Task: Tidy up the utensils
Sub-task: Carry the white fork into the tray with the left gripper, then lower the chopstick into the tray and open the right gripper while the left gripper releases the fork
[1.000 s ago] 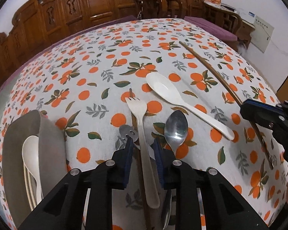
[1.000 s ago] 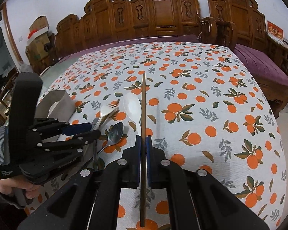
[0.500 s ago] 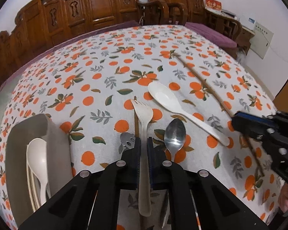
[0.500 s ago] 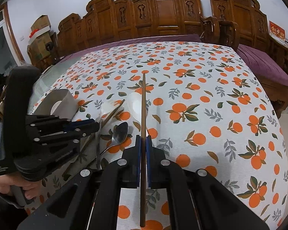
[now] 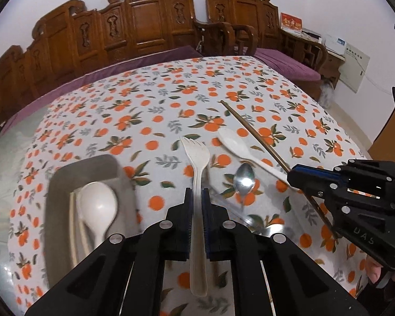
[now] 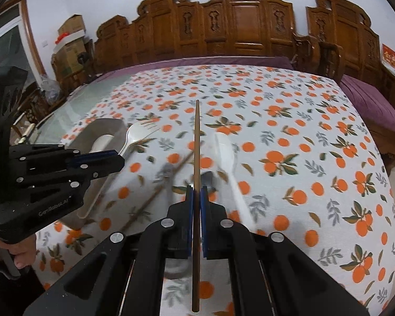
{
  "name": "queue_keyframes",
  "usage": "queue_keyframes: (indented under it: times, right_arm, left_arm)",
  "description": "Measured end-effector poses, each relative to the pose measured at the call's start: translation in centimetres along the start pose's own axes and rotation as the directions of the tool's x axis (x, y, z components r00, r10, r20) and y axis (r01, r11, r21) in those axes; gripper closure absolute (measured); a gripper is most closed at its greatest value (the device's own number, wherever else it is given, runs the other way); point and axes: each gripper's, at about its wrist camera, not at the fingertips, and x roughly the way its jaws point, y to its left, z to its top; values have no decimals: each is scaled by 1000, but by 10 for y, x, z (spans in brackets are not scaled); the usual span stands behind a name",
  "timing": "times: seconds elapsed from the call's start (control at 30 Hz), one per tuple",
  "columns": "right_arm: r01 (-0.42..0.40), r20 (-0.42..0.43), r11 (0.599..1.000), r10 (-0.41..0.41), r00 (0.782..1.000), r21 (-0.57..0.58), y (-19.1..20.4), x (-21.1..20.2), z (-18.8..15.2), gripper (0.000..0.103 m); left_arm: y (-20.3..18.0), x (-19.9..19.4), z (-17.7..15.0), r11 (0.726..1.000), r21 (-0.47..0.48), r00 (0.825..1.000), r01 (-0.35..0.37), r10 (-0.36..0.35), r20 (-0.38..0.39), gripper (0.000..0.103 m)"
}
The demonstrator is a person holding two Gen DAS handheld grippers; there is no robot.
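My left gripper (image 5: 196, 197) is shut on a white plastic fork (image 5: 197, 163) and holds it lifted above the table; it also shows in the right wrist view (image 6: 138, 137). My right gripper (image 6: 196, 194) is shut on a brown chopstick (image 6: 196, 142) and holds it raised; the chopstick also shows in the left wrist view (image 5: 252, 134). A grey tray (image 5: 65, 173) at the left holds a white spoon (image 5: 98, 205). A white spoon (image 5: 237, 144), a metal spoon (image 5: 244, 179) and a second chopstick (image 6: 155, 192) lie on the tablecloth.
The table wears a white cloth with orange fruit print (image 6: 289, 158). Carved wooden chairs (image 5: 144, 26) line the far side. A purple cushioned bench (image 6: 376, 105) stands at the right. The person's hand (image 6: 18, 252) grips the left gripper handle.
My left gripper shut on the white fork and lifted it off the table, toward the tray side. My right gripper has raised the chopstick off the cloth.
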Motion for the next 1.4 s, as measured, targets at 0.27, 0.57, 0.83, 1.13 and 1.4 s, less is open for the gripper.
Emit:
queue_keyframes:
  times: [0.27,0.57,0.83,1.13,1.4]
  right_arm:
    - [-45,11,997,45,999,-58,39,-7,2,97]
    - [-61,20,994,63,998,-94,64,-15,1,97]
    - [-80,15,990,82,996,-117,77,-13,0,97]
    - [-82,-6,990,82,997,-119,77,-6,-3,97]
    - [-117,-22,990,116,993,-79,82,-3,-5,97]
  left_arm:
    - [38,-30,-6,998,-40,998,-58,58,16,97]
    - [70,-45,-14,992,-68,994,-110,111,10,97]
    - [98,-29,-28,985,-91,990,-143,141,-29,97]
    - [125,4,-48,979,-125,984,-162,150,-99,97]
    - [127,1,-51,980,-116,986,-159,151,-76,96]
